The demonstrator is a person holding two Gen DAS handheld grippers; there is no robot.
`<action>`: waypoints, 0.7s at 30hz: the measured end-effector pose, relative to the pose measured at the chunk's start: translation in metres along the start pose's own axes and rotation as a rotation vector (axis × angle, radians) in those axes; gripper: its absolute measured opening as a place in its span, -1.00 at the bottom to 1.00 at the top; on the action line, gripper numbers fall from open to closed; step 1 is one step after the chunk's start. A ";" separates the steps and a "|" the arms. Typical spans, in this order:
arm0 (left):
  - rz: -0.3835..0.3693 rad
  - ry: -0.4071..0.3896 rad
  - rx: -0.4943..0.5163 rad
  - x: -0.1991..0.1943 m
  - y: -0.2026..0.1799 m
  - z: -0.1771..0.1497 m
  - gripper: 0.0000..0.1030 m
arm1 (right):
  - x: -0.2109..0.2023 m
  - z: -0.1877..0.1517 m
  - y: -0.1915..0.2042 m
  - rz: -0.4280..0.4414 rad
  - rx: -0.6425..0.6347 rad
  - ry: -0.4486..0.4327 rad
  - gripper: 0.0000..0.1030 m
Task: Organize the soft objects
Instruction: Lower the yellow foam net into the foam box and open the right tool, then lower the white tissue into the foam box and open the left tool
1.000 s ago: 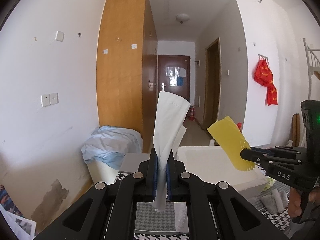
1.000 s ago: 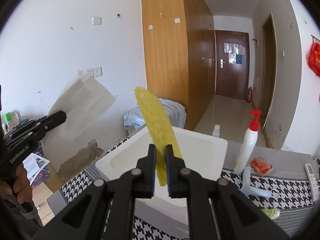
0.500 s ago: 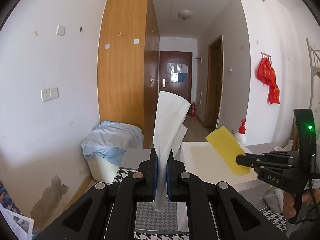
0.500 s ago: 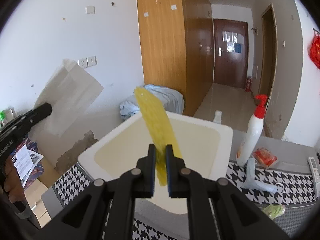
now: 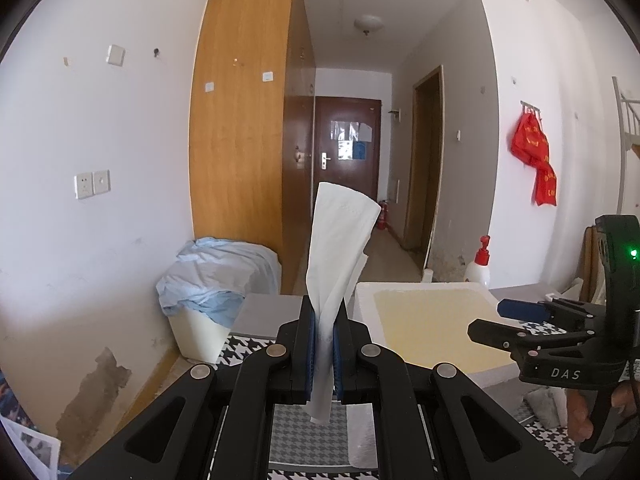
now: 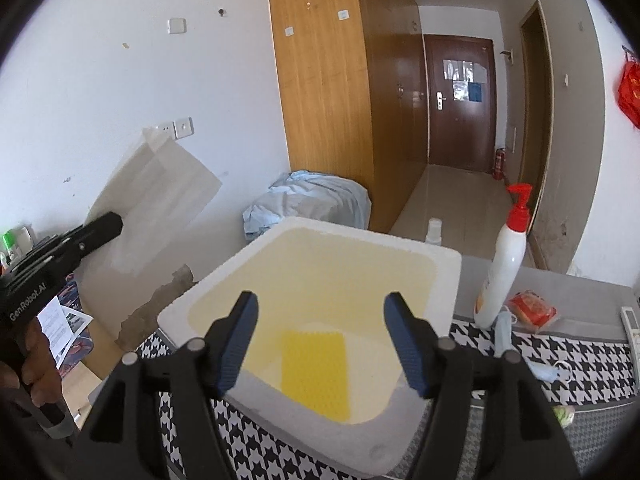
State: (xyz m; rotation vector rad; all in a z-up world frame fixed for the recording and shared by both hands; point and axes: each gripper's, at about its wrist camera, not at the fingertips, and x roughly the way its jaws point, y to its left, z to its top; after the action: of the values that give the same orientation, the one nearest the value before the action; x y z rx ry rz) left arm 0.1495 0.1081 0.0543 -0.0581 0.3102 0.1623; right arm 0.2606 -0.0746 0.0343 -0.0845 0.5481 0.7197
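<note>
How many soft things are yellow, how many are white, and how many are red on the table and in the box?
Yellow: 1, the cloth in the box
White: 1, the tissue in the left gripper
Red: 1, the packet on the table
Total: 3

Both grippers are matte black plastic linkages with round silver pivot screws and blue ribbed pads on the fingers point(image 6: 240, 344). The right gripper point(image 5: 516, 316) carries white "DAS" lettering and a green light; the left gripper point(image 6: 100, 228) reads "GenRobot.AI".
</note>
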 end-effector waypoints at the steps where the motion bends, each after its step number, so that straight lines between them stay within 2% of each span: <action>1: -0.001 0.000 0.001 0.000 0.000 0.000 -0.85 | 0.000 0.000 -0.001 -0.002 0.000 0.000 0.36; 6: -0.011 -0.003 0.008 0.000 -0.004 0.002 -0.85 | -0.006 0.000 -0.003 -0.004 0.001 -0.012 0.38; 9: -0.022 -0.003 0.012 0.001 -0.007 0.004 -0.85 | -0.011 0.000 -0.006 -0.020 0.003 -0.027 0.58; 12: -0.032 -0.003 0.018 0.003 -0.010 0.006 -0.85 | -0.017 -0.001 -0.009 -0.026 0.005 -0.041 0.60; 16: -0.052 -0.003 0.020 0.005 -0.015 0.008 -0.85 | -0.027 -0.003 -0.011 -0.048 -0.006 -0.068 0.94; 21: -0.070 -0.005 0.027 0.006 -0.021 0.009 -0.85 | -0.038 -0.003 -0.016 -0.076 -0.004 -0.093 0.98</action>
State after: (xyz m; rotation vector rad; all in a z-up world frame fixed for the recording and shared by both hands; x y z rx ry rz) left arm 0.1618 0.0893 0.0620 -0.0417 0.3049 0.0883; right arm 0.2461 -0.1102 0.0486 -0.0748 0.4520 0.6479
